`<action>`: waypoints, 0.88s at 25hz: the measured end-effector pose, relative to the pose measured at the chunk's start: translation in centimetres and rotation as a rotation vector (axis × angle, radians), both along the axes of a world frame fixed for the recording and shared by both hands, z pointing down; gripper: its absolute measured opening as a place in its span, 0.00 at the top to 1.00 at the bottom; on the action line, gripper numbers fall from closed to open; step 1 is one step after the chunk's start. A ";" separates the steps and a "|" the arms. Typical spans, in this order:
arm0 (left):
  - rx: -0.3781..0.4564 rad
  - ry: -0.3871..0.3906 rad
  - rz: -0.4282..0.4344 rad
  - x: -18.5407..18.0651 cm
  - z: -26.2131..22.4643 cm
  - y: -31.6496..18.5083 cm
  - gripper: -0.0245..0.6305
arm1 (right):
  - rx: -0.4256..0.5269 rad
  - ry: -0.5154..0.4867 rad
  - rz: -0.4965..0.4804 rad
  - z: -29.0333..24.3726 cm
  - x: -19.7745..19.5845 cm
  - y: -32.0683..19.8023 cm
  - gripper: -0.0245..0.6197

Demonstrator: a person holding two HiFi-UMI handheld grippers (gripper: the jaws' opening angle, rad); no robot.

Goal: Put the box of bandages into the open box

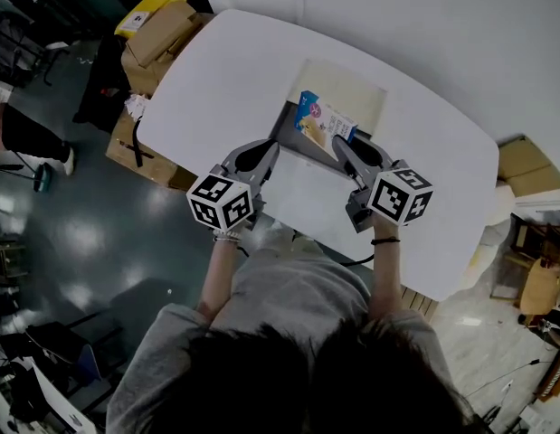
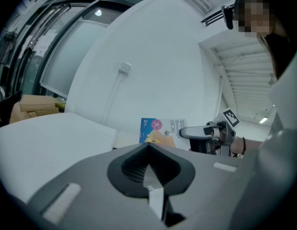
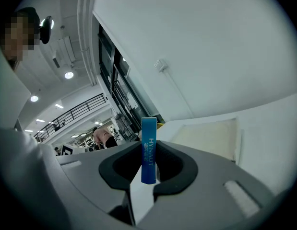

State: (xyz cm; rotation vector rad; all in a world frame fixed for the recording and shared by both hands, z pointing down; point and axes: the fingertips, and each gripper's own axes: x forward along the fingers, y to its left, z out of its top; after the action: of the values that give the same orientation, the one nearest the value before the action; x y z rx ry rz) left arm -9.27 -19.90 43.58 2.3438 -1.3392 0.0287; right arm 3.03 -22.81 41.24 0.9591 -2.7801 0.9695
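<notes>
Big white tabletop [image 1: 424, 152] w/ round corners, right next to a plain white wall [image 1: 442, 25]. The floor [image 1: 71, 242] is dark & shiny, w/ light spots on it. Brown cardboard boxes [image 1: 157, 34] are piled by the tabletop's far left end, more brown boxes [image 1: 524, 174] on the right. The wall has a small white fitting [image 2: 124, 67] w/ a thin cable going down. Big glass panes [image 2: 71, 51] in dark frames on one side. Round ceiling lamps [image 3: 68, 74] are on, & a railing [image 3: 76, 110] runs along an upper level.

Head view: white table [image 1: 424, 152] v. bright, nearly blown out; floor [image 1: 80, 242] dim w/ soft glare patches. Gripper views: strong fisheye, black corners. Ceiling lights [image 3: 68, 74] flare in right one; box of bandages [image 3: 148, 150] sharp, bkgd soft.
</notes>
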 end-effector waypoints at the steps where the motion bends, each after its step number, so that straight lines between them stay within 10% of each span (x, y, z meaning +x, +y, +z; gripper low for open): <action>1: -0.008 0.000 0.009 0.0 0.3 -0.3 0.97 | -0.014 0.001 -0.001 0.3 -0.2 -0.3 0.82; 22: -0.136 0.026 0.107 0.0 5.5 -3.4 0.97 | -0.363 -0.027 0.033 7.0 -1.6 -3.0 0.82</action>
State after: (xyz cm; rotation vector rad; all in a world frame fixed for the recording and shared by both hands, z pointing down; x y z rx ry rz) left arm -9.30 -23.28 49.07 2.2907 -1.1614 0.1180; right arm 1.39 -25.83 48.25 0.9406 -2.4846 1.4354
